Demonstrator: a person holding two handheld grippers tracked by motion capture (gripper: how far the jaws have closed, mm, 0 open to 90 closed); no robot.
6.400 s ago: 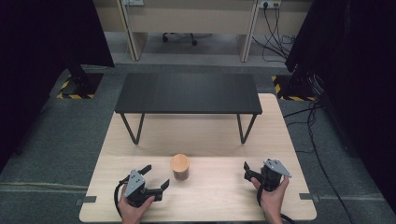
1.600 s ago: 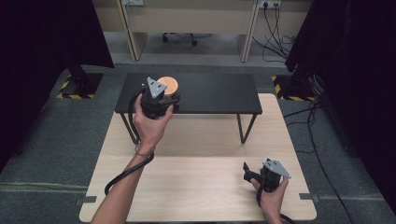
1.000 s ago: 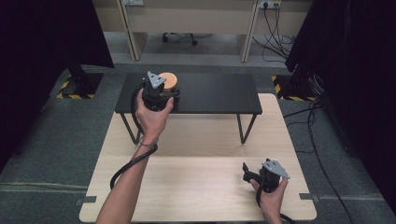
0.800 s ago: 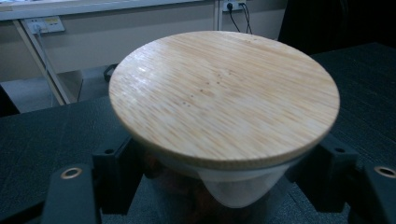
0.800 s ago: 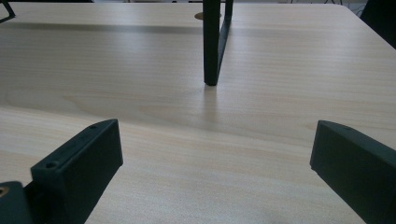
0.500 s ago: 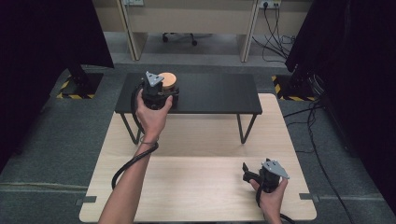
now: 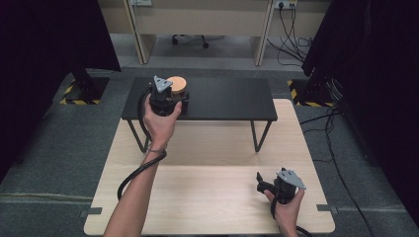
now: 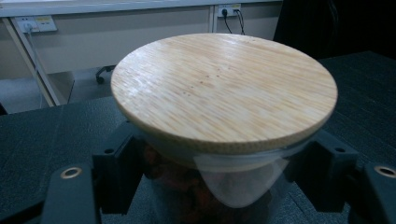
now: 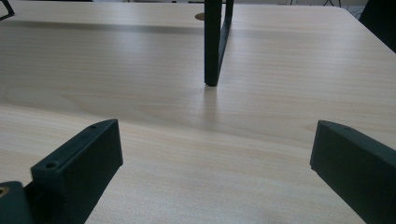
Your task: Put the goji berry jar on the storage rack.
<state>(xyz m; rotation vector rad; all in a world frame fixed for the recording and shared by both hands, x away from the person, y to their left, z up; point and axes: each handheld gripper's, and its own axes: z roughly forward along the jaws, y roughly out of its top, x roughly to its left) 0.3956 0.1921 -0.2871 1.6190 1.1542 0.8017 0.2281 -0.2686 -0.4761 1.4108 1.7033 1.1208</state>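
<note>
Assessing progress: the job in hand reads as moving a lidded glass jar onto the raised black shelf; it appears close to done.
Jar location: the glass jar point(image 8: 219, 186) with its round bamboo lid point(image 8: 224, 91) stands on the black shelf point(image 7: 222, 98), near the shelf's left end as the high view shows it.
Jar contents: something dark and reddish shows through the glass; what it is cannot be told.
Left gripper point(image 7: 165, 101): its jaws are clamped on the jar's glass wall just under the lid, one on each side, as seen in the left gripper view.
Right gripper point(image 7: 269, 186): it rests low on the light wooden table point(image 7: 207, 192), well apart from the jar, with its jaws spread wide and nothing between them.
Done so far: the jar appears carried up and either set on the shelf top or just about to touch; contact underneath is hidden.
Remaining: letting go of the jar and drawing the left gripper back clear of the lid.
Risk noted: a careless pull-back could nudge the lid or tip the jar.
</note>
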